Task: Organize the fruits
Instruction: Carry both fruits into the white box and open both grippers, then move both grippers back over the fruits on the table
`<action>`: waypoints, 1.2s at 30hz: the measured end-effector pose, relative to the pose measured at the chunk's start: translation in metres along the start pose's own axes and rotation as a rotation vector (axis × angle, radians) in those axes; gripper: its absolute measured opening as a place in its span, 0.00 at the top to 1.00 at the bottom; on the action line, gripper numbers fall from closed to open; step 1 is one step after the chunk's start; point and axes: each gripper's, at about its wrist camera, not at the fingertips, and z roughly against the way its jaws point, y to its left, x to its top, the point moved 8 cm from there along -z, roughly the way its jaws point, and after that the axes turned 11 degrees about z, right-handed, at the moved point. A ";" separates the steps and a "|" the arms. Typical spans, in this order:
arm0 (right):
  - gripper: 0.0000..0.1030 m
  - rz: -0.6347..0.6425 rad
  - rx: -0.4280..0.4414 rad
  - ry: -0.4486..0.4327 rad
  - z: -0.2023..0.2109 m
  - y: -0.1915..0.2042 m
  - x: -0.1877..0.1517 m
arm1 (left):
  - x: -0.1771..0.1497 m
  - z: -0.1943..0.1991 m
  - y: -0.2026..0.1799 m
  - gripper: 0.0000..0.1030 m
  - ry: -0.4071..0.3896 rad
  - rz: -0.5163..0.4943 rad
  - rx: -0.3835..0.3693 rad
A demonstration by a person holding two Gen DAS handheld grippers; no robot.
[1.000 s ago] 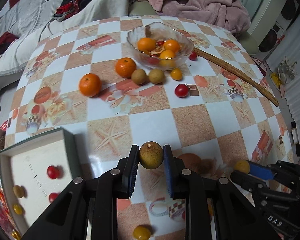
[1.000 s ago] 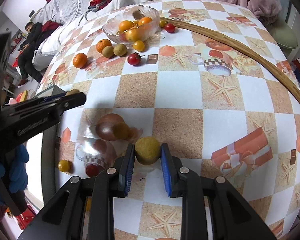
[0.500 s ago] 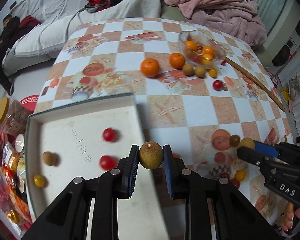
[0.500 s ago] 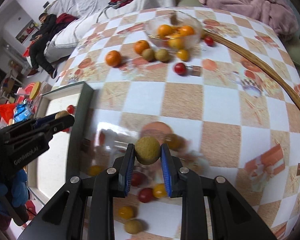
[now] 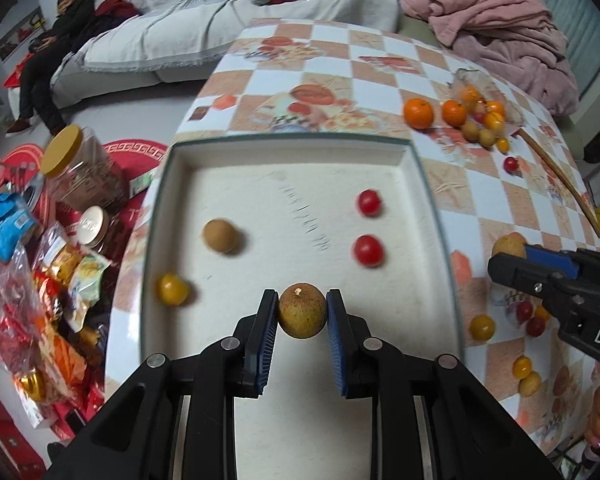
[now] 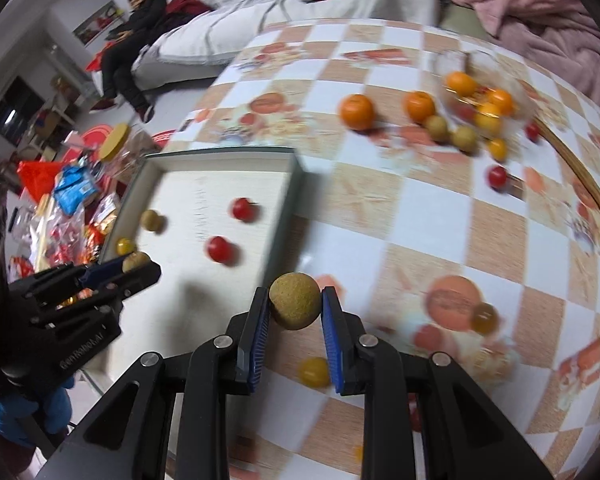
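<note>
My left gripper [image 5: 302, 311] is shut on a brown longan [image 5: 302, 316] and holds it over the near part of the white tray [image 5: 284, 146]. The tray holds two red cherry tomatoes [image 5: 368, 250], a longan [image 5: 219, 236] and a yellow tomato [image 5: 173, 289]. My right gripper [image 6: 295, 306] is shut on another longan [image 6: 295, 305], just right of the tray's right wall [image 6: 284, 216]. It also shows in the left wrist view [image 5: 508, 254], at the right. The left gripper shows in the right wrist view [image 6: 136, 266], over the tray.
A glass bowl [image 5: 478, 96] of oranges and small fruits stands at the far right, with two oranges [image 5: 418, 113] and longans beside it. Small tomatoes [image 5: 482, 327] lie loose near the table's front. A wooden stick [image 5: 556, 176] lies along the right. Snack bags and jars [image 5: 80, 172] lie left, off the table.
Both grippers have swung left with their longans. The left one now hangs over the tray's inside; the right one has come up to the tray's right wall.
</note>
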 end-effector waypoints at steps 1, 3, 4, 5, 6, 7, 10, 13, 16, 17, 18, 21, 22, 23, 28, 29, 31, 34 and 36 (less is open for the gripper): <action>0.73 0.012 0.007 0.003 -0.003 0.008 0.002 | -0.002 -0.001 0.004 0.75 0.003 0.006 0.006; 0.73 0.032 0.019 0.013 -0.009 0.021 0.005 | -0.007 -0.003 0.017 0.75 0.012 0.022 0.021; 0.73 0.042 0.026 0.022 -0.014 0.028 0.006 | -0.009 -0.004 0.021 0.75 0.015 0.028 0.027; 0.73 0.049 0.030 0.030 -0.019 0.033 0.006 | -0.012 -0.006 0.026 0.75 0.020 0.035 0.033; 0.73 0.053 0.033 0.038 -0.022 0.036 0.006 | -0.015 -0.008 0.031 0.75 0.025 0.043 0.041; 0.73 0.059 0.036 0.049 -0.027 0.041 0.005 | -0.016 -0.009 0.034 0.75 0.028 0.046 0.044; 0.73 0.069 0.037 0.073 -0.038 0.049 0.003 | -0.021 -0.012 0.041 0.75 0.035 0.049 0.055; 0.73 0.075 0.029 0.095 -0.047 0.053 0.000 | -0.025 -0.016 0.044 0.75 0.040 0.036 0.067; 0.73 0.074 0.018 0.114 -0.054 0.053 -0.002 | -0.028 -0.018 0.045 0.75 0.046 0.025 0.074; 0.73 0.075 0.017 0.120 -0.056 0.053 -0.002 | -0.029 -0.019 0.045 0.75 0.047 0.021 0.078; 0.73 0.076 0.013 0.126 -0.058 0.053 -0.002 | -0.030 -0.019 0.046 0.75 0.044 0.018 0.085; 0.72 0.081 0.007 0.139 -0.064 0.053 -0.004 | -0.032 -0.021 0.046 0.75 0.047 0.010 0.089; 0.72 0.083 0.006 0.144 -0.066 0.054 -0.004 | -0.032 -0.021 0.045 0.75 0.046 0.007 0.091; 0.72 0.086 0.004 0.149 -0.067 0.054 -0.005 | -0.032 -0.020 0.044 0.75 0.045 0.002 0.093; 0.64 0.095 0.007 0.161 -0.071 0.057 -0.006 | -0.032 -0.021 0.044 0.71 0.045 -0.023 0.104; 0.61 0.097 0.016 0.161 -0.071 0.058 -0.006 | -0.032 -0.021 0.045 0.63 0.039 -0.029 0.120; 0.47 0.106 0.018 0.158 -0.072 0.062 -0.003 | -0.031 -0.018 0.046 0.30 0.014 -0.030 0.121; 0.39 0.091 0.033 0.134 -0.066 0.063 0.002 | -0.031 -0.014 0.044 0.30 0.005 -0.054 0.117; 0.36 0.073 0.045 0.117 -0.062 0.063 0.005 | -0.033 -0.015 0.044 0.30 0.013 -0.063 0.128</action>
